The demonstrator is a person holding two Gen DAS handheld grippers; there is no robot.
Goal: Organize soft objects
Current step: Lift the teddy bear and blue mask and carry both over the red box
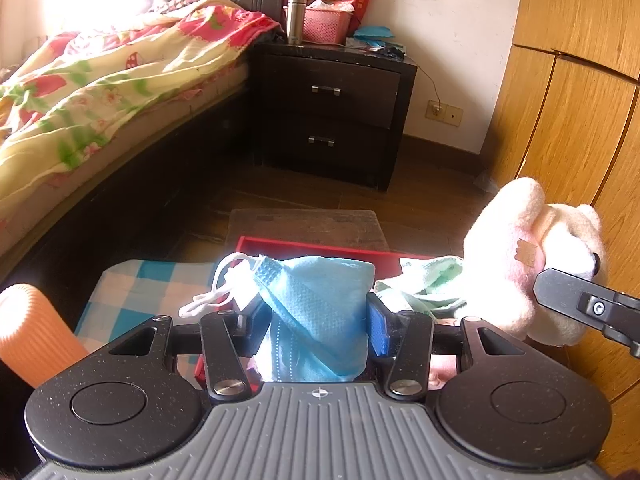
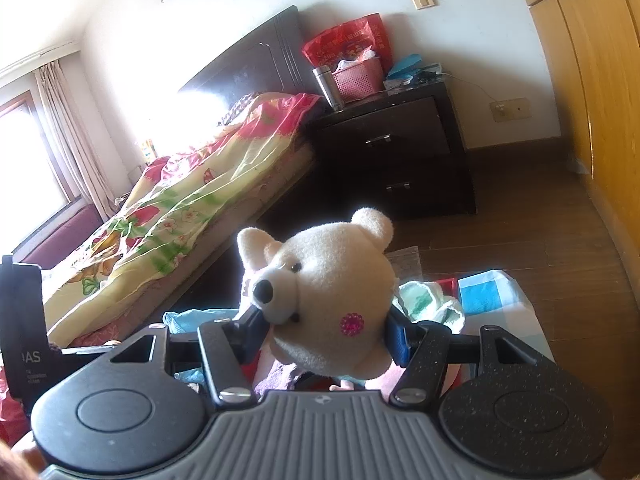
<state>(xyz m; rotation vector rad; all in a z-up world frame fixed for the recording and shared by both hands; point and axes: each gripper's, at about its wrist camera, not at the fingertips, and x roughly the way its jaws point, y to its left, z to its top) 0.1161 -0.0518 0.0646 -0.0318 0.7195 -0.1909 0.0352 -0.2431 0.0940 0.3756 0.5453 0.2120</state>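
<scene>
Jaws of the left gripper (image 1: 316, 328) were seen bracketing a bundle of blue face masks (image 1: 320, 320), the blue pad on the right touching the fabric while the left side was partly hidden by the bundle; the grip looked loose, since the jaws had been easing wider over the moment, so it could not be told for certain that the bundle was still firmly pinched. The masks were held up just above the red tray (image 1: 304, 246), with a white ear loop (image 1: 208, 292) dangling off to the left.

Jaws of the right gripper (image 2: 326, 332) were closed on the head of a cream plush bear (image 2: 332, 292), one pad by its snout and the other at the back of the head. The bear was carried above a mint-green cloth (image 2: 428, 300) and the checked cloth (image 2: 488, 292) covering the counter.

As a judgement, the step in hand was the placing of both soft things into the tray. It would be done best if the masks were lowered onto the tray floor before being let go, so that the loop was not snagged on the rim, and if the bear was kept squeezed at the head until it was set down beside them. An orange ribbed roll (image 1: 32, 332) lay at the left, well apart.
</scene>
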